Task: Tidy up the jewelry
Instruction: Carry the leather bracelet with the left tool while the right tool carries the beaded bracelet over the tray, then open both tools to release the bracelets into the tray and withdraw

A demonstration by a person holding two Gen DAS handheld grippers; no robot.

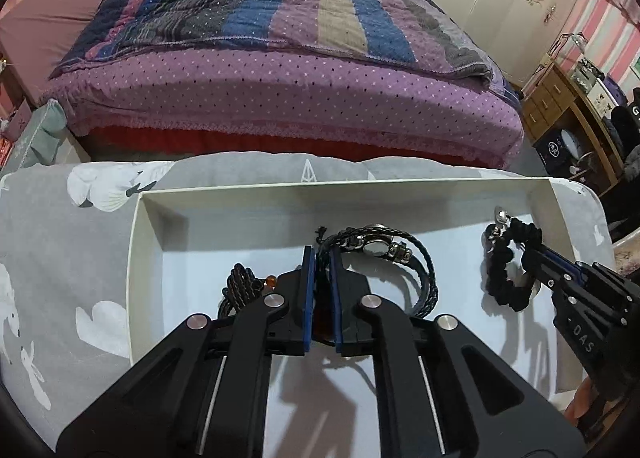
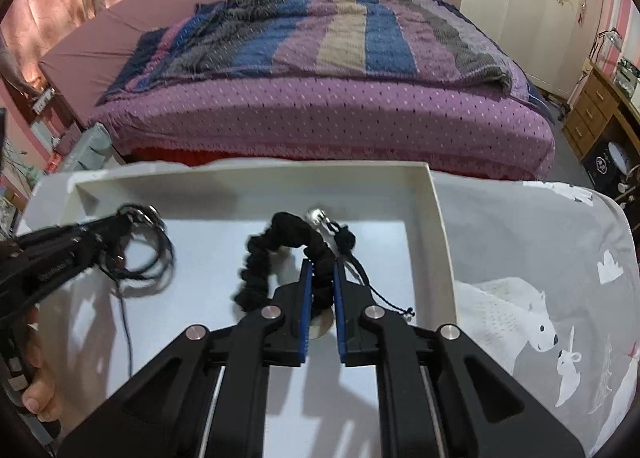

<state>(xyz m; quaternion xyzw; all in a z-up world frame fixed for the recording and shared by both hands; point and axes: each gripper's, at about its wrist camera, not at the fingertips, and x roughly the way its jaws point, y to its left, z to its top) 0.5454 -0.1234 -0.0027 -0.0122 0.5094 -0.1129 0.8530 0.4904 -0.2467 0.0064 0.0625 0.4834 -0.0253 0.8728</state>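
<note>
Both grippers (image 1: 320, 254) (image 2: 320, 266) clamp bracelets, seemingly above white tray (image 1: 344, 187) on animal-print cloth (image 1: 60, 258).

A black braided watch bracelet (image 1: 376, 248) sits mid-tray (image 1: 280, 187). A black beaded bracelet (image 1: 506, 278) hangs at its 3 o'clock; a dark corded piece (image 1: 238, 290) lies at 9.

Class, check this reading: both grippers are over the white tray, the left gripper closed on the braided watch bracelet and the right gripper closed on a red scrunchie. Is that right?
One detail is wrong: the scrunchie is black, not red, as the right wrist view shows. The rest stands: both are over the white tray, the left gripper closed on the braided watch bracelet, the right gripper closed on the scrunchie.
</note>
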